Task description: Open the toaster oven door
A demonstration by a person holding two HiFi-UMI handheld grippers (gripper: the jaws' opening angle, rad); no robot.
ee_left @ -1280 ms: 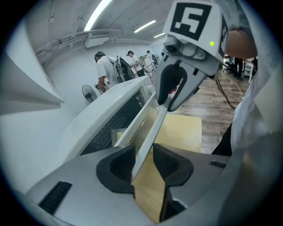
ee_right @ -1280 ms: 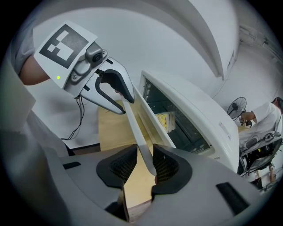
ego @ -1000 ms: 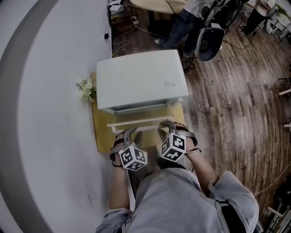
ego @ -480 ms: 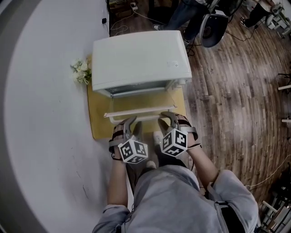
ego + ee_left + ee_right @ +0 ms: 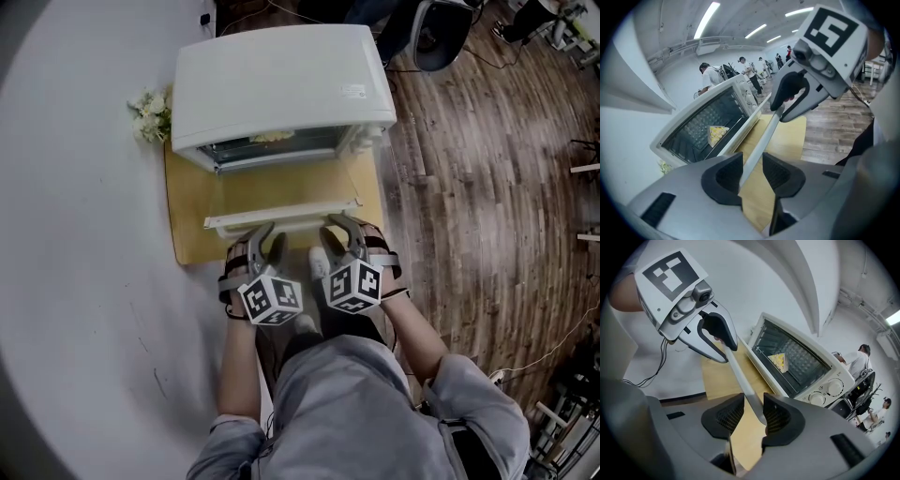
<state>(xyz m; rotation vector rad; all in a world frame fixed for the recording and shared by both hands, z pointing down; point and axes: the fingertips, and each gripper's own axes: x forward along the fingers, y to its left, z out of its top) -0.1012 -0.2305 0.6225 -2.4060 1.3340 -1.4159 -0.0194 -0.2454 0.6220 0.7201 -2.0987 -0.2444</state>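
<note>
Door, then: how do you expect it to handle?

Stiff, I judge: a framed glass pane on a bottom hinge. It is not heavy, though it may drop the last bit if let go. The toaster oven stands on a yellow board on the white table, and its door is swung well down toward the person.

And where is the place to take hold?

The handle, the slim pale bar along the door's free edge. It looks smooth, so probably slippery, and a grip either side of its middle should keep the door from twisting. That is where the tongs are: the left gripper and right gripper each have the bar between their jaws. Both pairs have just been opening. They now stand wider than the bar, with a gap beside it, so neither clamps it.

What does the head view miss?

That gap at the pads, which only the gripper views show. They also look into the cavity, where a yellow wedge of food sits on the rack, and the right gripper view shows the knobs. Only the head view shows the flowers beside the oven.
</note>
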